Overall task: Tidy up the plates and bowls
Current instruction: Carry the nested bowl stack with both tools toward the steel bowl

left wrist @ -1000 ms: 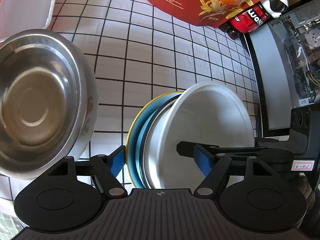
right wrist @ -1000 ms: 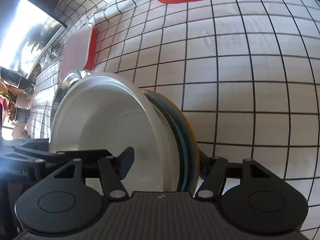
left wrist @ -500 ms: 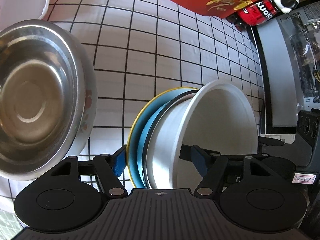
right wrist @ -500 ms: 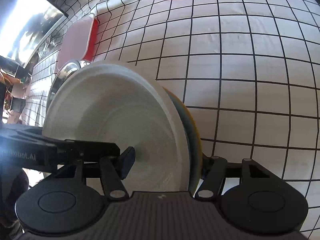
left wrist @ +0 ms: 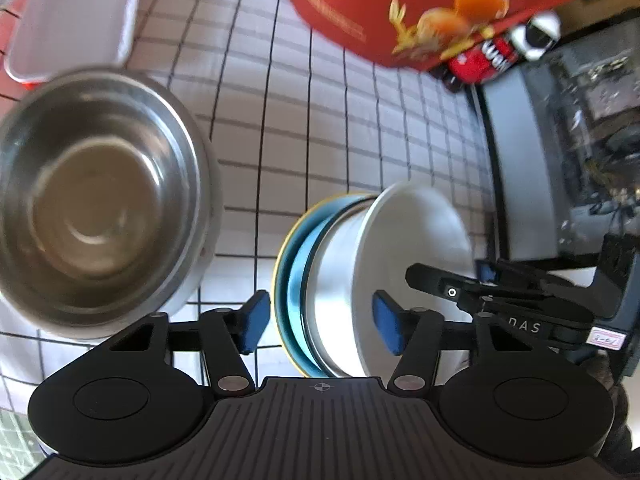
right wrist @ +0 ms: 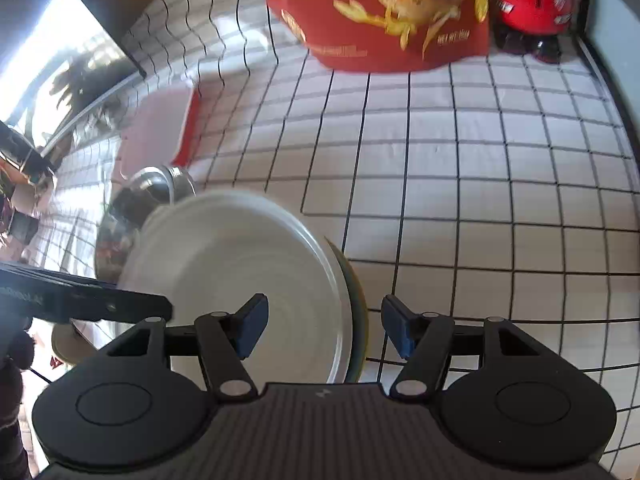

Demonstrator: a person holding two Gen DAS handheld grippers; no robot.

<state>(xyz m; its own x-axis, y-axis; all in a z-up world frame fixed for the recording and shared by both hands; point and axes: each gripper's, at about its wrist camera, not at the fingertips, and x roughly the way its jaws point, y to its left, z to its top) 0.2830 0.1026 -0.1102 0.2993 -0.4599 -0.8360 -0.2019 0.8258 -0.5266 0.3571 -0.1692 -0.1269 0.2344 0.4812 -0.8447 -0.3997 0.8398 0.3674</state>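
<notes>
Tongs (left wrist: 320, 322) astride stacked dishes (left wrist: 360, 280)

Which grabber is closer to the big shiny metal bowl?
Left. The left gripper straddles the plate stack right beside the metal bowl. The right gripper straddles the stack's other side, so the white bowl lies between it and the metal bowl.

On the checked tablecloth (left wrist: 320, 120), the steel bowl (left wrist: 96, 200) sits left of the stacked dishes (left wrist: 360, 280), with the lidded container (left wrist: 72, 16) behind it and the printed bag (left wrist: 420, 12) behind the stack.
</notes>
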